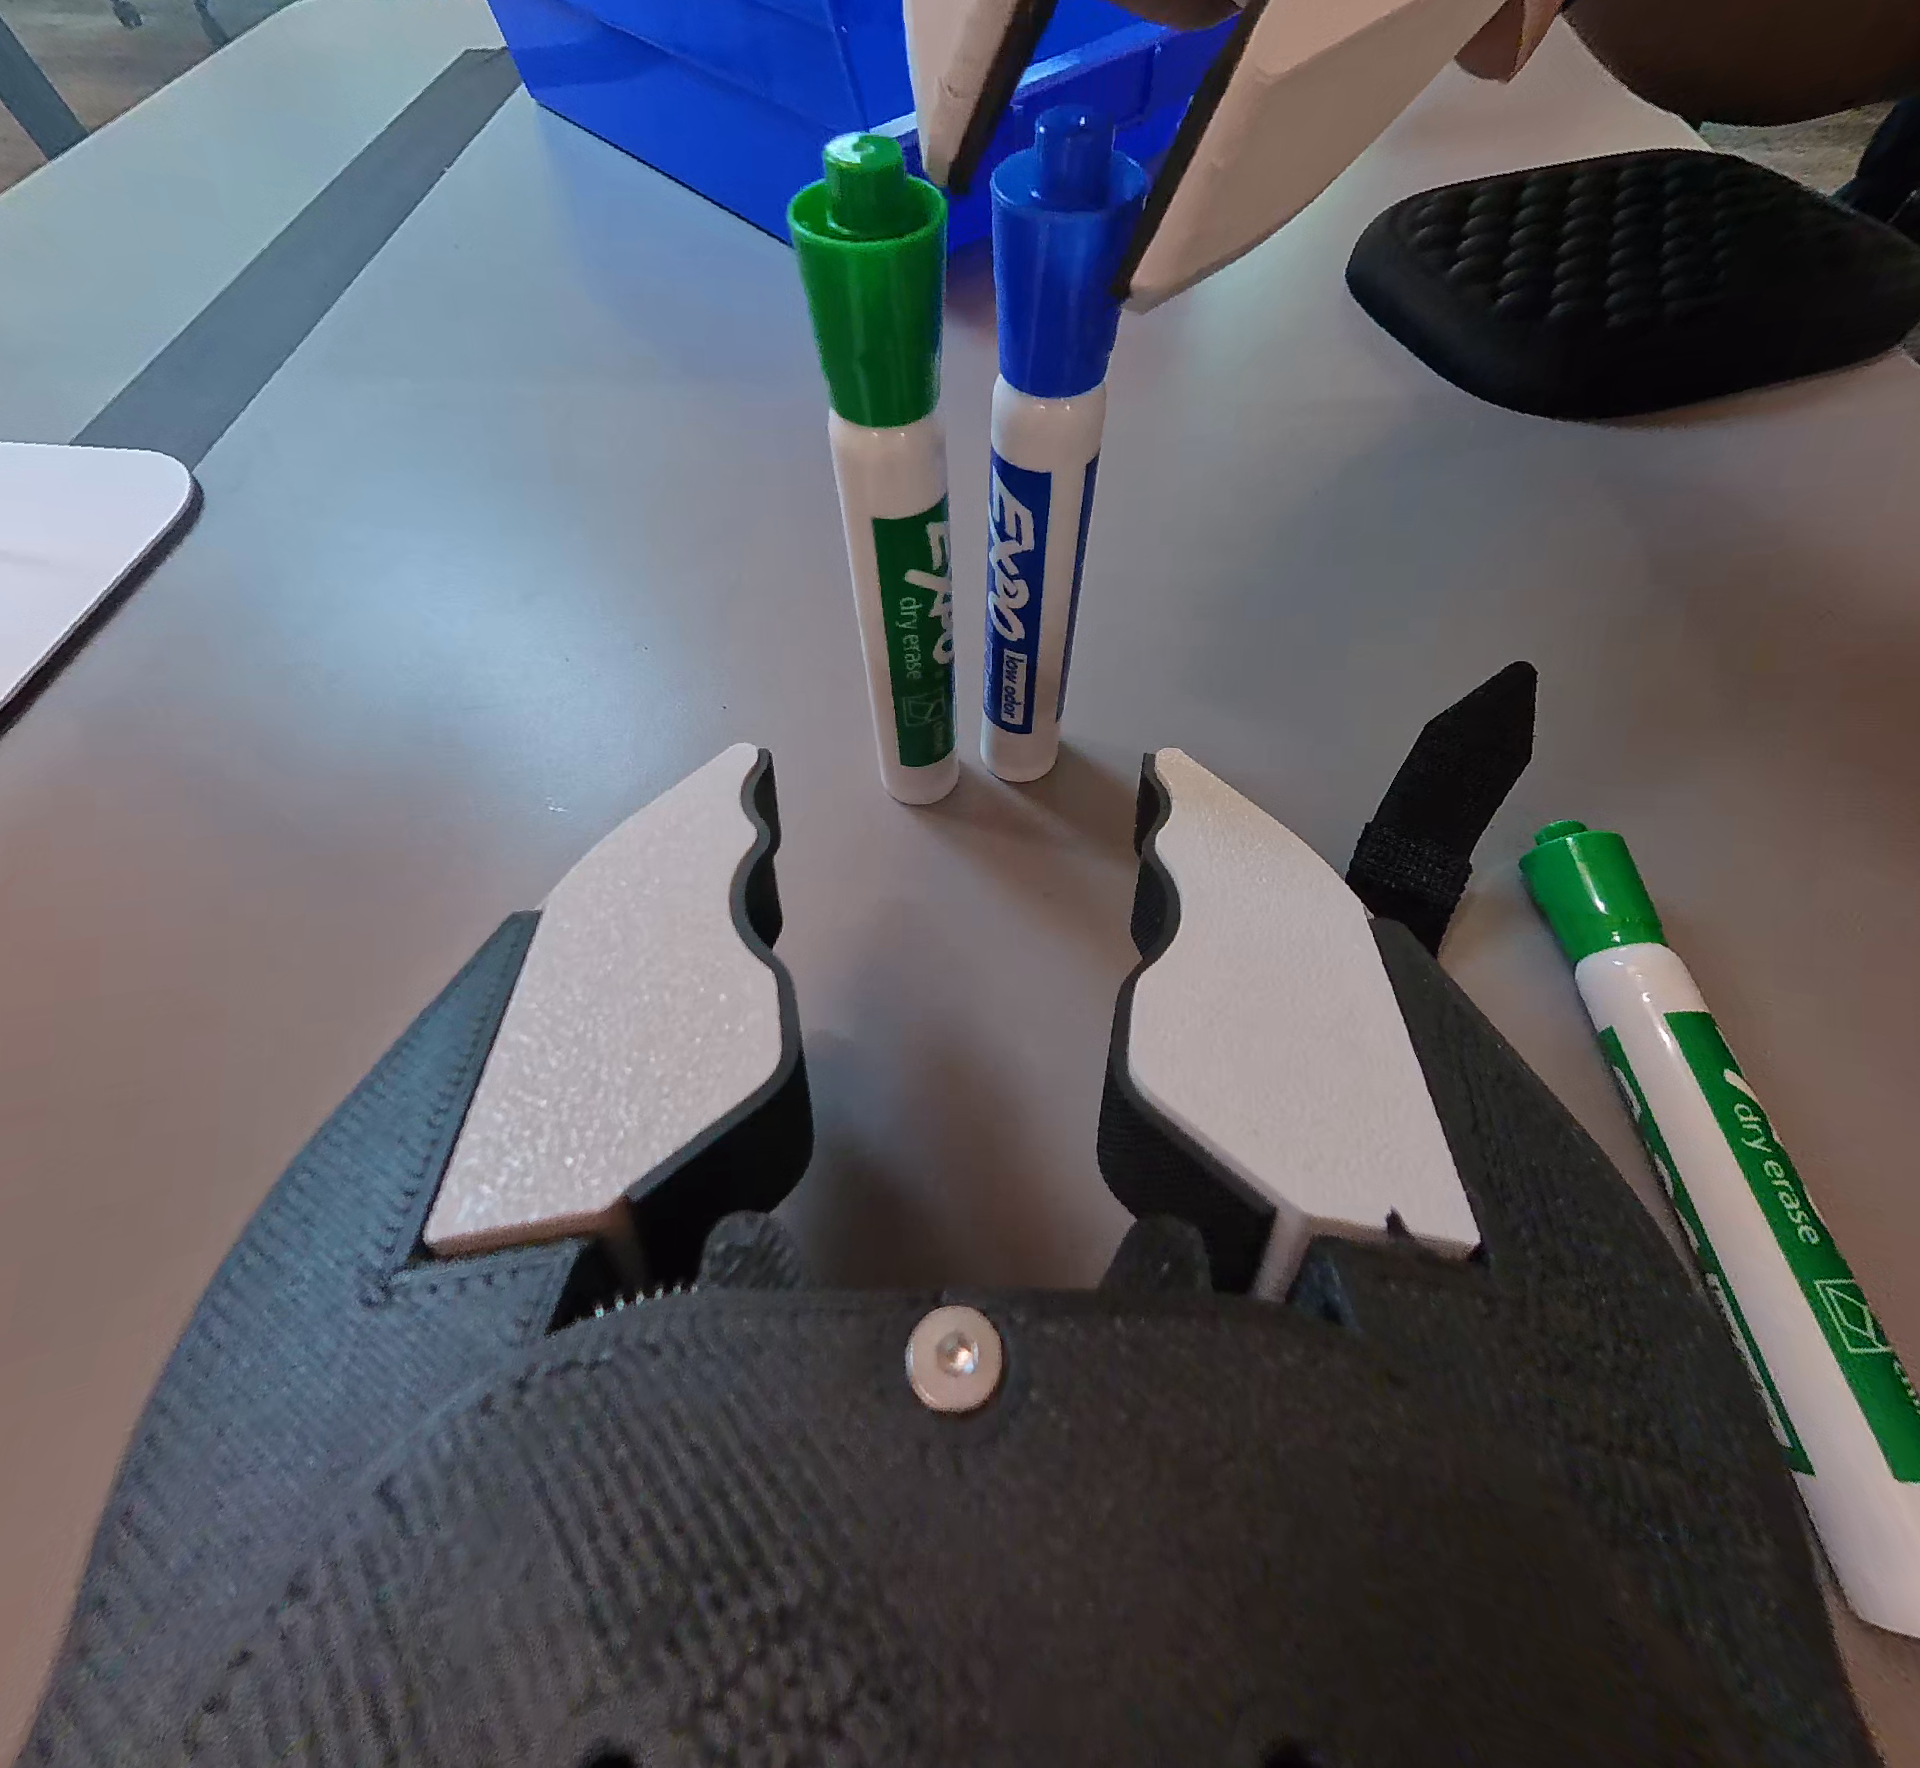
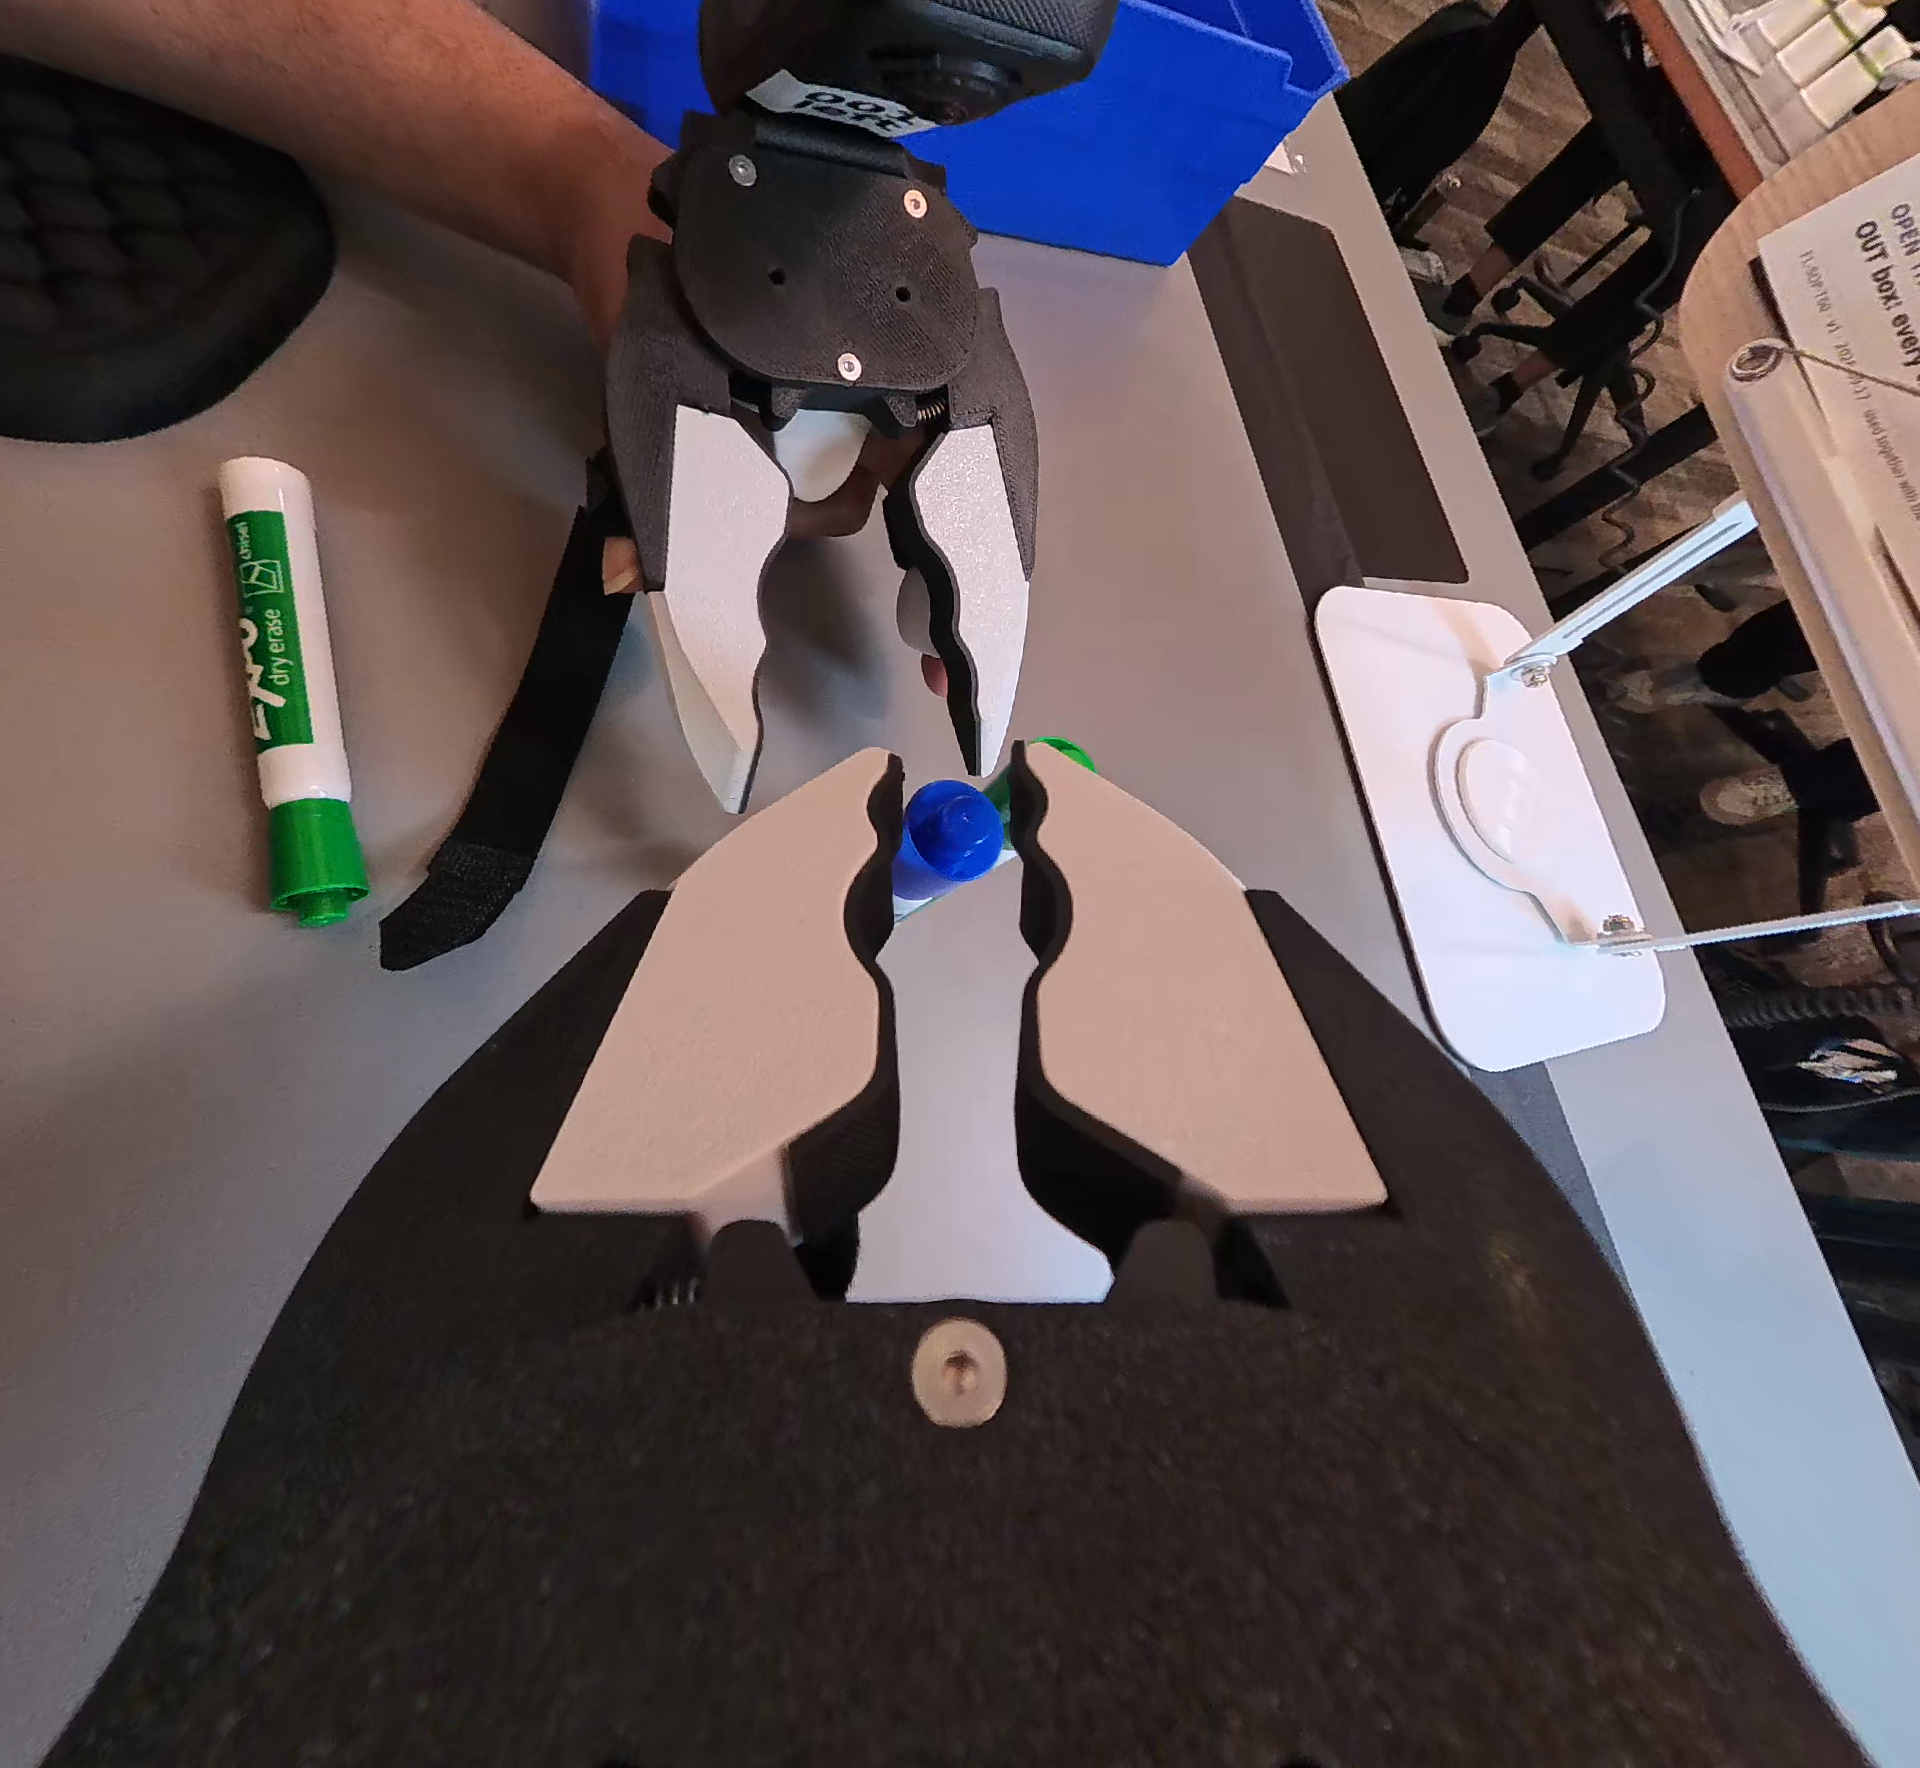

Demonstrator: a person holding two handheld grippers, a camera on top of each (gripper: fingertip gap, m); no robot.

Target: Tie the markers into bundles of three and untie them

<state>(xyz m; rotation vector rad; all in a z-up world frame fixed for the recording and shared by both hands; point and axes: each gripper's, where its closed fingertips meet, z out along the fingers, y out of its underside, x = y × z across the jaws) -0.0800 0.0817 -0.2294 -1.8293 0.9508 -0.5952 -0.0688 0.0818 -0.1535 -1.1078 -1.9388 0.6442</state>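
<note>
The blue marker [image 1: 1049, 513] stood upright on the desk [image 1: 520, 627], just beside an upright green marker [image 1: 894, 492]. The right hand-held gripper [image 1: 1039, 232] straddled its cap without clamping it (jaws parted), while the left hand-held gripper [image 1: 956, 783] hovered near the blue marker's base, spread and empty. A second green marker [image 2: 289, 679] lay flat, well apart from the blue marker, beside a black strap [image 2: 520, 762].

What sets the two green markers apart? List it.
Pose: the standing green marker is upright on its base beside the blue marker, while the lying green marker is flat on the table.
Place: the standing one is in front of the open left gripper; the lying one is off to the side, next to the black strap.
Shared: both have green caps, white barrels and green labels.
</note>
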